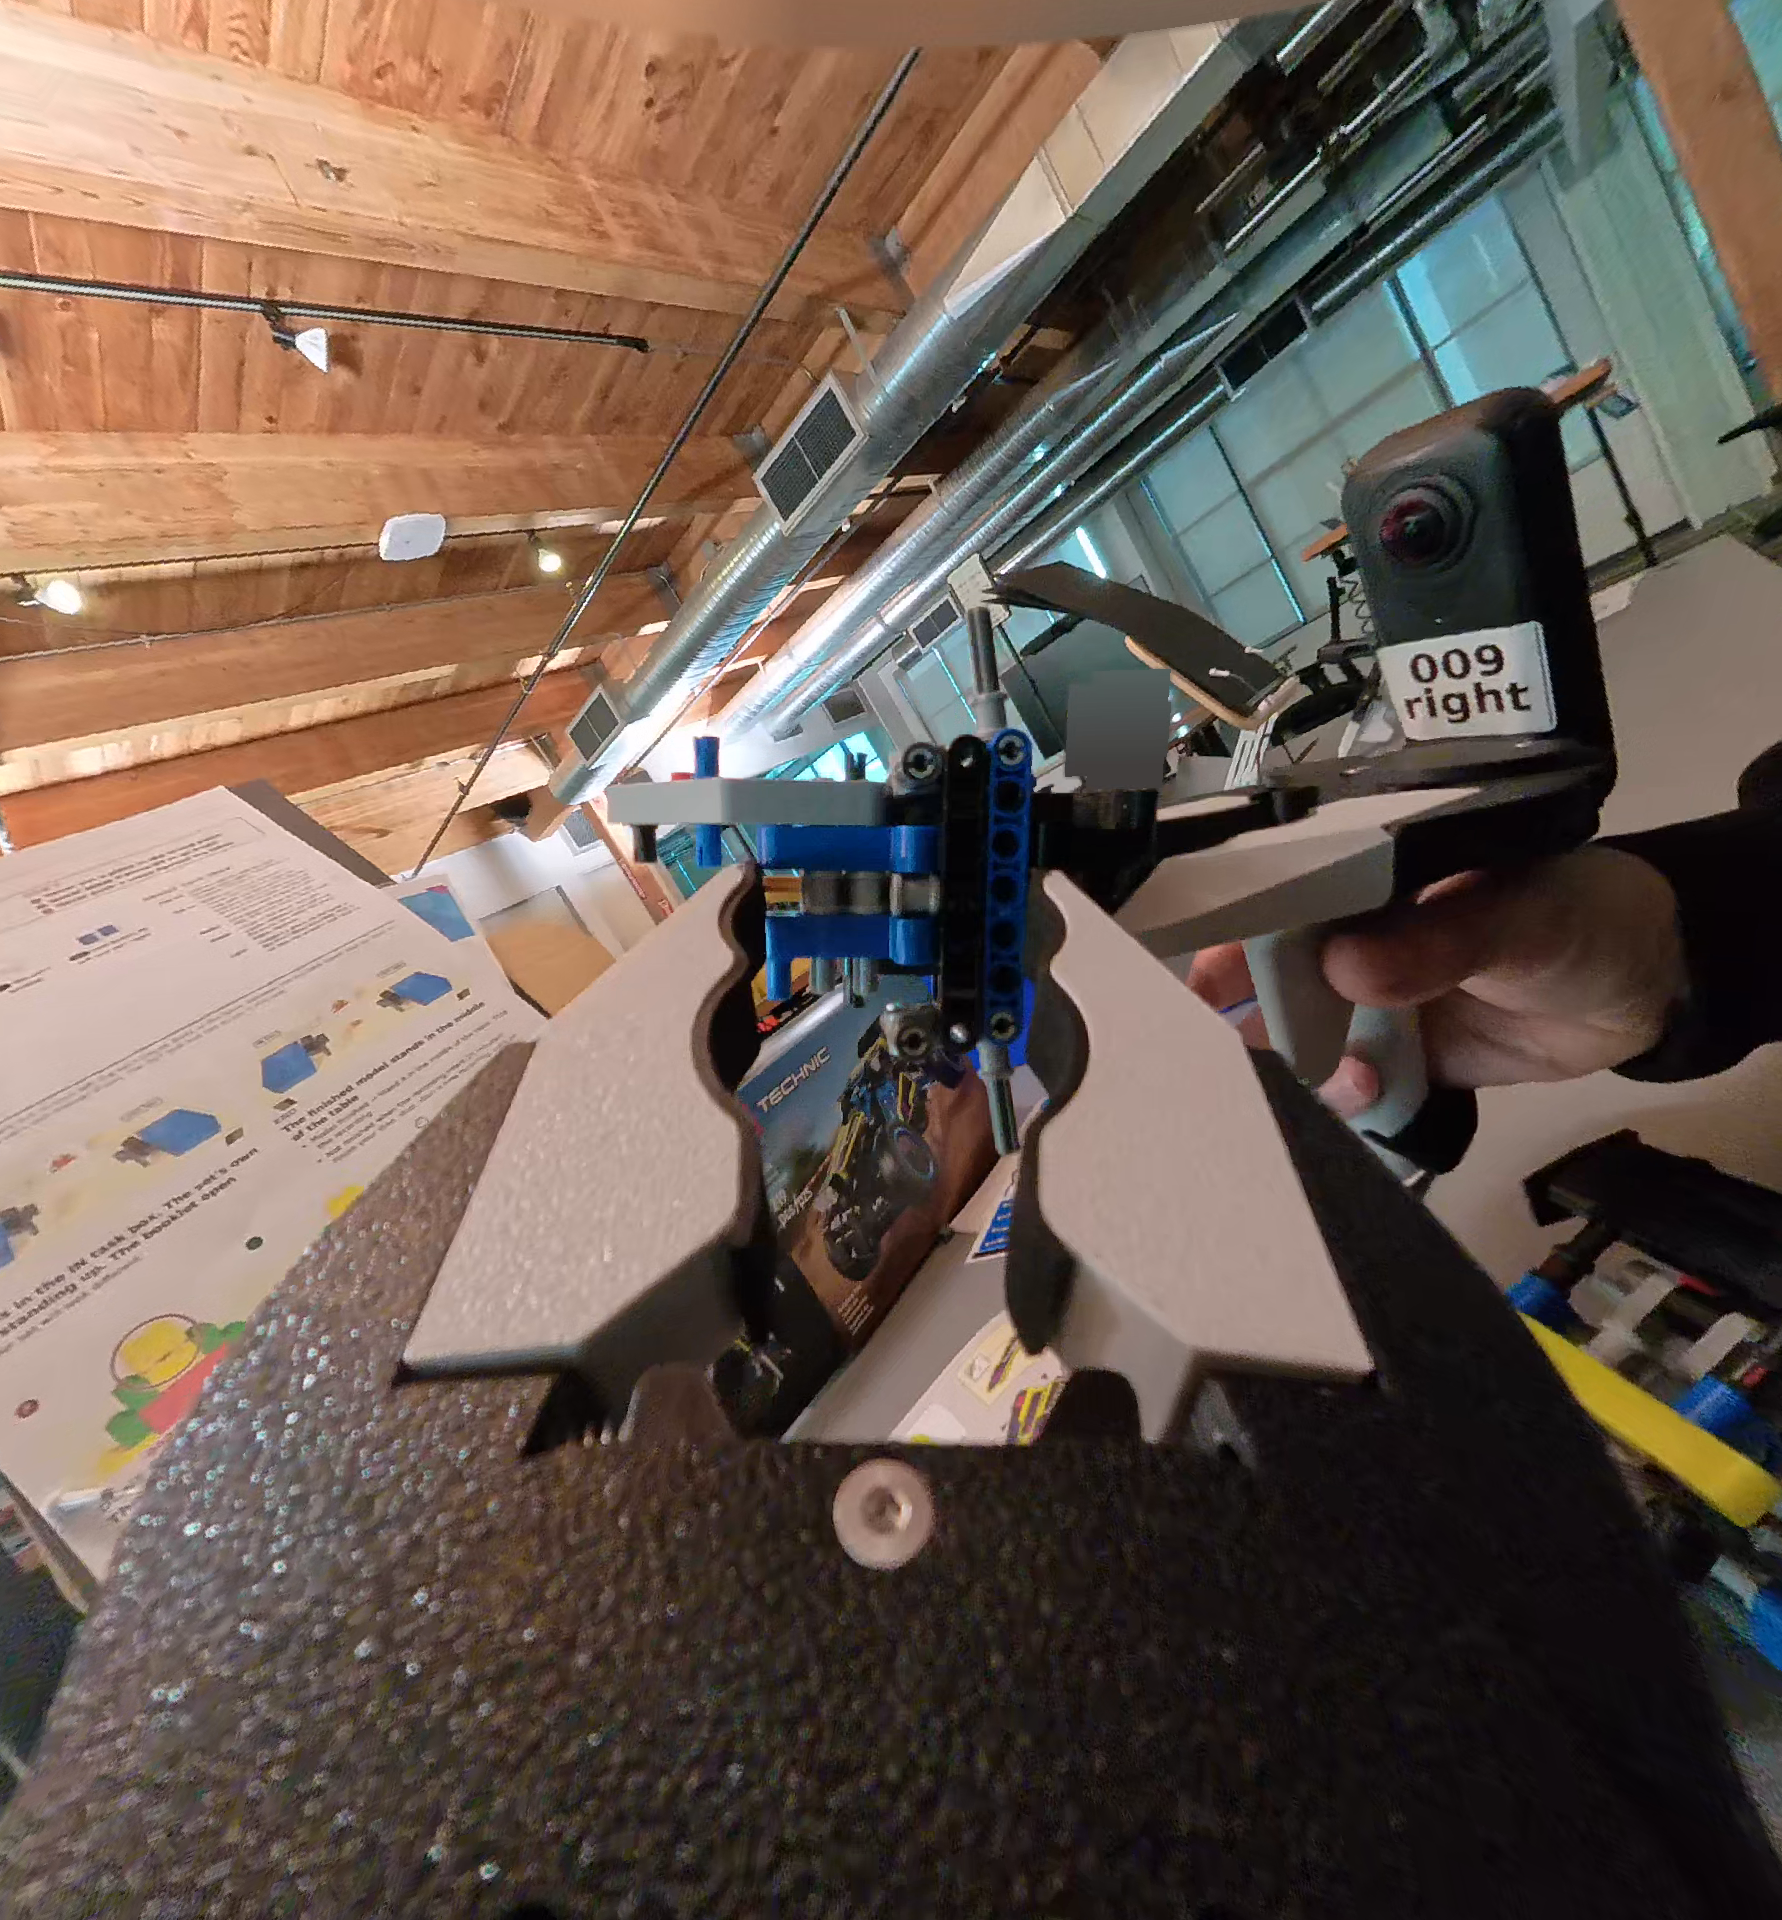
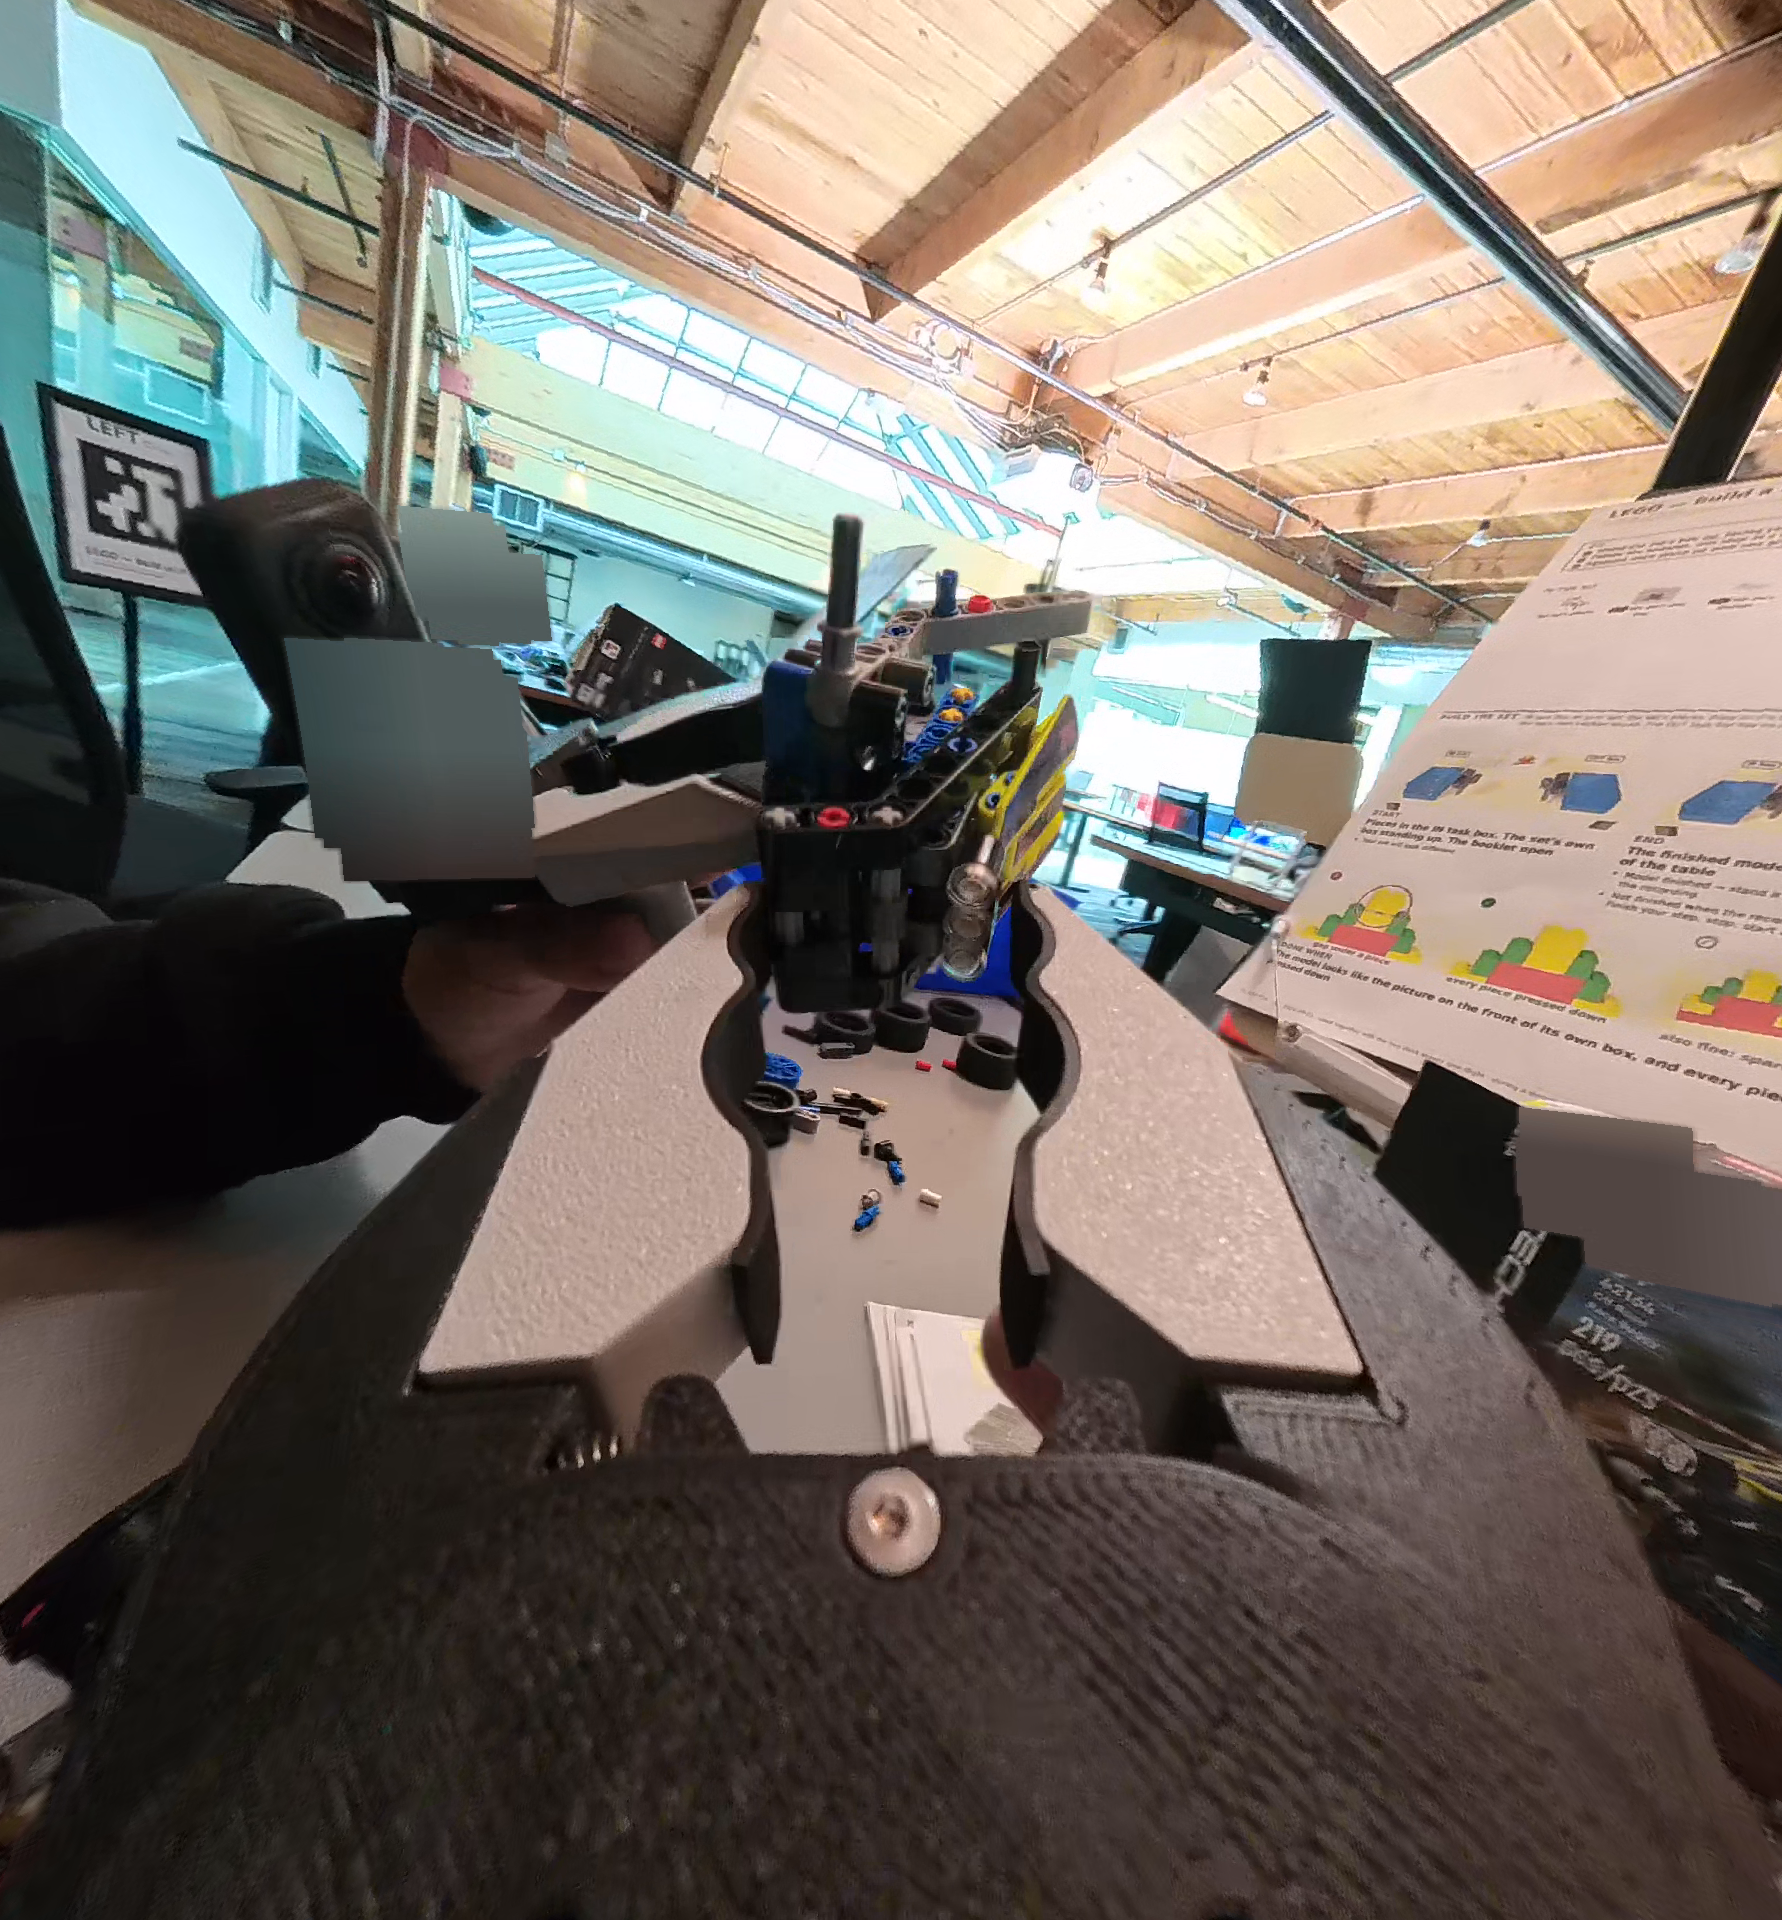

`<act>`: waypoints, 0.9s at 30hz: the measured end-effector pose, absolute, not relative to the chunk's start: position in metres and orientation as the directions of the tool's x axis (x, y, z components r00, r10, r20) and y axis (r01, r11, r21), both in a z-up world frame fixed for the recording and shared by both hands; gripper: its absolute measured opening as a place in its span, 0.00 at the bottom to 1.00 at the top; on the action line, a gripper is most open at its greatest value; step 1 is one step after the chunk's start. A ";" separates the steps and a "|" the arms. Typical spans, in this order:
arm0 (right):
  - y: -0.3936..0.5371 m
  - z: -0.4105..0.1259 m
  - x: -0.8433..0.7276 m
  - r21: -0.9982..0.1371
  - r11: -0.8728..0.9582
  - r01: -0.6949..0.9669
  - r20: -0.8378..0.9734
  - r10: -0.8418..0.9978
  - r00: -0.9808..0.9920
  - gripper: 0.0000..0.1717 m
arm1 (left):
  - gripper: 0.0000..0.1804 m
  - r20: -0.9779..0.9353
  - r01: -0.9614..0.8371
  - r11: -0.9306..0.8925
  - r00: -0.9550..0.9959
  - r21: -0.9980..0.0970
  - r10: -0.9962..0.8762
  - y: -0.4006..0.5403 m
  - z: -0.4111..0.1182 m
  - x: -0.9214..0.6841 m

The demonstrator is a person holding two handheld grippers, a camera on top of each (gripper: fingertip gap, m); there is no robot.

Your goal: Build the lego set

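Black-and-blue plastic beam-and-pin toy model (image 1: pixel 970 894) is hanging in the air between my two grippers. My left gripper (image 1: pixel 897 914) has its jaws clamped across the blue middle section, and my right gripper (image 2: pixel 882 935) has its jaws closed on the black lower block, pads looking snug on both sides. My worry is that if my hands drift apart or twist against each other, the pinned joints could pop. The long grey axle (image 1: pixel 982 665) could also slide out and drop onto the white desk (image 2: pixel 866 1247) among the small black rubber tyres (image 2: pixel 902 1023).
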State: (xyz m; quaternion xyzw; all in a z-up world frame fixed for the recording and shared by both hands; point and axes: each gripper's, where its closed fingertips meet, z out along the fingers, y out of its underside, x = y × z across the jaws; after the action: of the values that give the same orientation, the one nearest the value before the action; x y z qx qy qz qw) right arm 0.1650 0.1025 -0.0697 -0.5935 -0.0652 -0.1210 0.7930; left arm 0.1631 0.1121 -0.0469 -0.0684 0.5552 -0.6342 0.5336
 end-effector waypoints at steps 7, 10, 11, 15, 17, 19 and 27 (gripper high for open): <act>0.107 -0.078 0.169 -0.924 0.220 -0.312 -0.270 0.201 0.942 0.45 | 0.26 -0.593 0.621 0.310 -0.317 -0.720 -0.740 0.118 -0.054 0.167; 0.108 -0.081 0.164 -0.781 0.130 -0.610 -0.525 0.391 0.756 0.47 | 0.25 -0.712 0.653 0.448 -0.205 -0.611 -0.672 0.115 -0.060 0.166; 0.107 -0.081 0.162 -0.733 0.107 -0.672 -0.567 0.450 0.690 0.43 | 0.25 -0.731 0.661 0.465 -0.189 -0.588 -0.656 0.112 -0.062 0.165; 0.101 -0.075 0.157 -0.611 0.063 -0.789 -0.622 0.579 0.528 0.37 | 0.26 -0.725 0.721 0.419 -0.165 -0.552 -0.669 0.103 -0.053 0.152; 0.092 -0.065 0.152 -0.583 0.063 -0.810 -0.588 0.655 0.474 0.25 | 0.26 -0.727 0.739 0.409 -0.158 -0.536 -0.668 0.101 -0.050 0.148; 0.093 -0.064 0.150 -0.612 0.077 -0.787 -0.573 0.642 0.509 0.25 | 0.26 -0.733 0.749 0.410 -0.146 -0.521 -0.665 0.102 -0.050 0.146; 0.090 -0.080 0.157 -0.899 0.173 -0.403 -0.304 0.417 0.857 0.25 | 0.29 -0.776 0.674 0.506 -0.162 -0.538 -0.610 0.102 -0.072 0.162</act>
State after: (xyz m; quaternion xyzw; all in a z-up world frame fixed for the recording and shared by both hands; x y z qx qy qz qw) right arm 0.1570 0.0902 -0.0801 -0.5846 -0.0059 0.2676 0.7659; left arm 0.1622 0.1018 -0.0716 0.0278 0.5786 -0.4962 0.6467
